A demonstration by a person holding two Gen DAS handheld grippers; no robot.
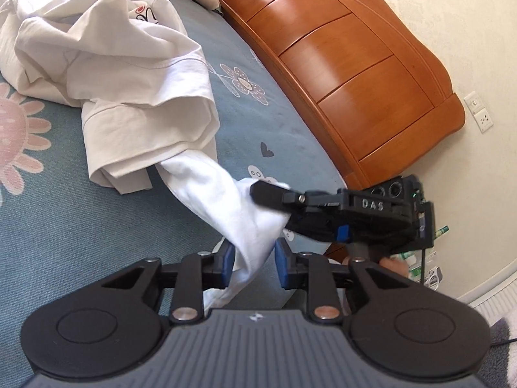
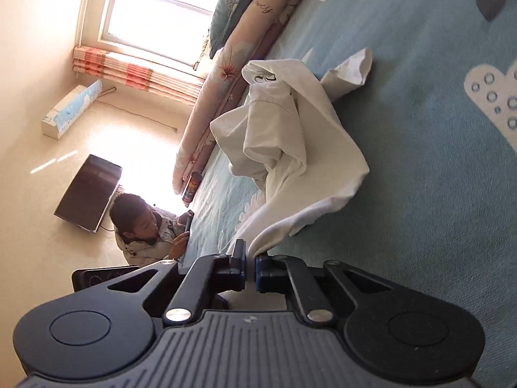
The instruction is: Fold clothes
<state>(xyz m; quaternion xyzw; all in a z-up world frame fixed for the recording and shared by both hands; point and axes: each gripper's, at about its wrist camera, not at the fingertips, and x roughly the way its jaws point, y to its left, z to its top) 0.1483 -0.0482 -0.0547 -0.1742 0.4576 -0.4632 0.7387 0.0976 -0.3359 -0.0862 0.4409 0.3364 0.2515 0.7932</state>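
Garment (image 1: 135, 74) trails from 11 o'clock to the spread left gripper (image 1: 252, 265), cloth apparently loose between; right gripper (image 1: 269, 202), nearer, pinches its hem.

A home bedroom: flowered bedspread (image 1: 64, 210), wooden headboard (image 1: 355, 74), pillows (image 2: 226, 64), window (image 2: 161, 9)

The right gripper (image 1: 258, 194) pinches the white garment (image 1: 226, 194), whose edge hangs between the left gripper's (image 1: 252, 263) parted jaws.
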